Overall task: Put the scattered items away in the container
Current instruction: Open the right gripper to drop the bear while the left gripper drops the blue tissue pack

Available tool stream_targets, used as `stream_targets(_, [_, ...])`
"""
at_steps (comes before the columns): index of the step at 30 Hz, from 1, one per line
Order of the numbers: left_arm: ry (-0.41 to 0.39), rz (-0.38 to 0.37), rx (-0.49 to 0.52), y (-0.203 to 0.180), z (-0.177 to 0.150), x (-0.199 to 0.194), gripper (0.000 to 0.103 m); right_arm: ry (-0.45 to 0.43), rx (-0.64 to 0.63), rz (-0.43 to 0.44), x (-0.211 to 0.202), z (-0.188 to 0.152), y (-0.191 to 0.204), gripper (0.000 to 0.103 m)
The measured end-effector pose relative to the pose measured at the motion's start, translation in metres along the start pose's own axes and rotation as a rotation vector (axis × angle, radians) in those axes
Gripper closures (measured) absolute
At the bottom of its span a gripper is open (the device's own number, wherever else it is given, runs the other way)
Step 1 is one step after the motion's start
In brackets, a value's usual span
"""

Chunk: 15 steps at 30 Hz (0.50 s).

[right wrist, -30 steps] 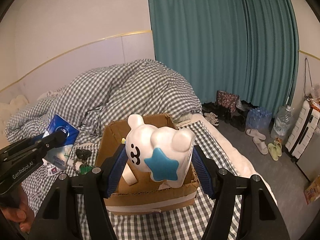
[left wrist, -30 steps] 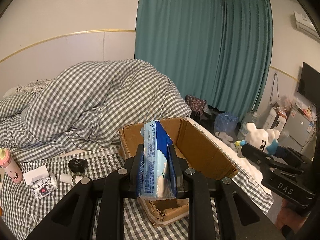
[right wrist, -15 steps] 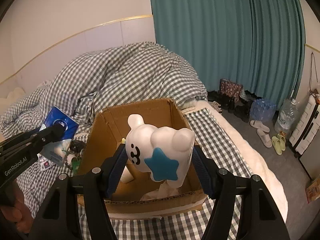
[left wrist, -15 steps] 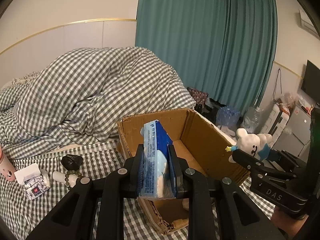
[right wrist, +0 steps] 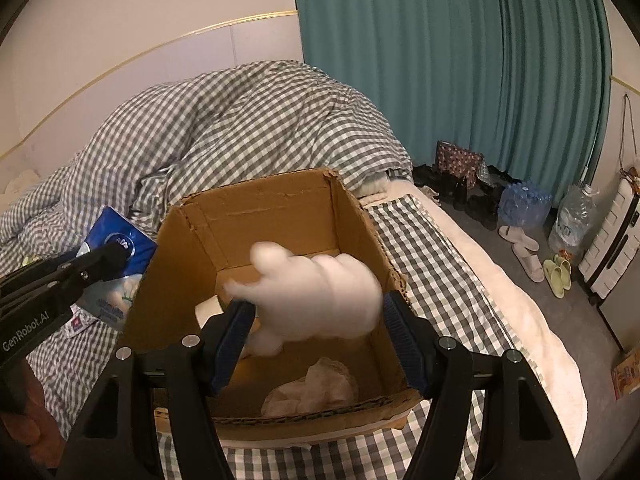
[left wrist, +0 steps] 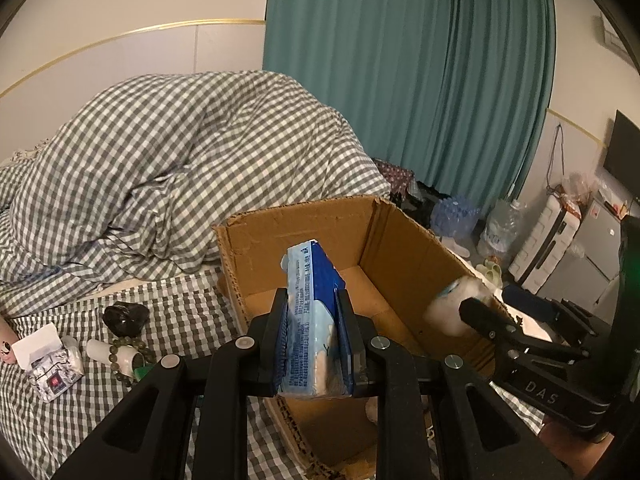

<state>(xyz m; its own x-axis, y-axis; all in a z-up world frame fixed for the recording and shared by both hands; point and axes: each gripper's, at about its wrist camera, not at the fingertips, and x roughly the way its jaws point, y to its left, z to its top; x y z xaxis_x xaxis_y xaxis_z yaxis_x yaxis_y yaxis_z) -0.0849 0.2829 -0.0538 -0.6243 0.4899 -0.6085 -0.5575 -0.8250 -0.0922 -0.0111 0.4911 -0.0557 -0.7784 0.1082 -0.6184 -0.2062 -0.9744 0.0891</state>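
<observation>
An open cardboard box [left wrist: 296, 232] stands on the checked bed. My left gripper [left wrist: 312, 300] is shut on a blue tissue pack [left wrist: 312, 268], upright between the pads over the box's near left corner. The right gripper [right wrist: 318, 320] hangs over the box [right wrist: 260, 208] opening. A white plush toy [right wrist: 316, 296] is blurred between its blue pads, tilted and loose from the right pad, dropping into the box. In the left wrist view the toy [left wrist: 450, 306] shows as a blur inside the box. A crumpled white item [right wrist: 316, 388] lies on the box floor.
Left of the box lie a black lump [left wrist: 125, 315], a white bottle with a bead bracelet [left wrist: 116, 354] and a small silver packet [left wrist: 52, 372]. A bunched checked duvet [left wrist: 180, 160] rises behind. Right of the bed, the floor holds slippers [right wrist: 524, 252], water bottles and a suitcase.
Both grippers sank and came closer over the box. The plush toy, gripped sharply before, is now blurred and slipping down from the right jaws. The tissue pack stays gripped.
</observation>
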Motion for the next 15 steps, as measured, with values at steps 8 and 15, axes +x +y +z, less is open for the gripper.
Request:
stream_targets(8, [0.029, -0.017, 0.018, -0.009, -0.005, 0.012, 0.081, -0.005, 0.021, -0.001, 0.002, 0.0, -0.009, 0.037])
stream_targets(15, [0.051, -0.025, 0.037, -0.013, -0.008, 0.016, 0.074, -0.007, 0.035, 0.004, 0.003, -0.002, -0.01, 0.037])
